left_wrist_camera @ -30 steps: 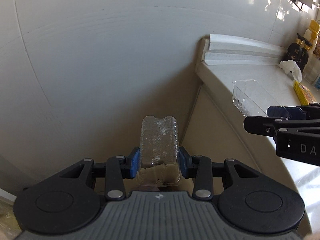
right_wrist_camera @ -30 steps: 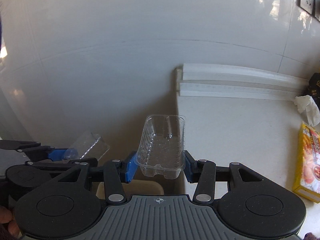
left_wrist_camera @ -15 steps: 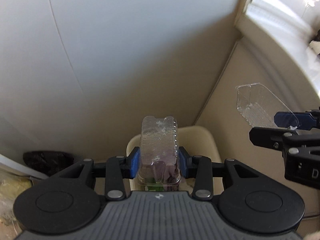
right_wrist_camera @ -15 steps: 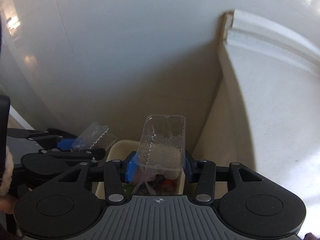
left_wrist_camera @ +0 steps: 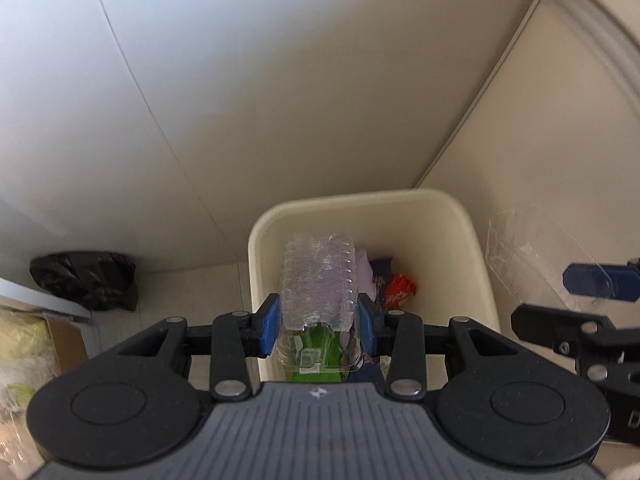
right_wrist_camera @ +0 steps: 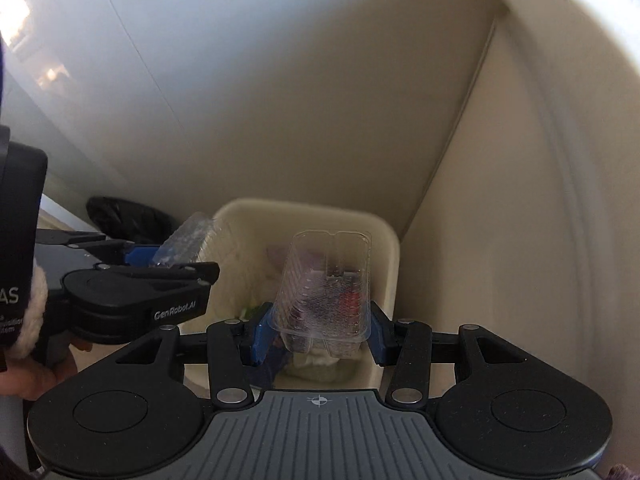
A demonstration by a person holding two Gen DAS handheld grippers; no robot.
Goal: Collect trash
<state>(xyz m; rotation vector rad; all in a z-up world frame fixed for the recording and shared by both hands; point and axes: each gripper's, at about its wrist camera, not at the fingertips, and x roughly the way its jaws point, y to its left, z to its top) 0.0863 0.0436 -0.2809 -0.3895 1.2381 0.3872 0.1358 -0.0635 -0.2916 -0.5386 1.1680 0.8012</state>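
The left gripper is squeezing a clear, bumpy plastic tray between its blue pads, and the right gripper is squeezing a second clear plastic tray with tall sides the same way. Both trays hang right over the open top of a cream plastic trash bin with rounded corners, which sits just ahead of and below the tongs. So the picking up looks done, and the carrying looks done too. What is left is to let go so the trays drop in. Down in the bin, past the trays, there is already other trash: something green, something red and orange, and something pale purple, but it is too blurry to say what each one is. Off to the left of the left tongs, a black plastic bag lies on the floor by the wall. The side of the left gripper, seen from the right camera, has white writing that reads "GenRobot.AI". Other letters nearby are cut off.
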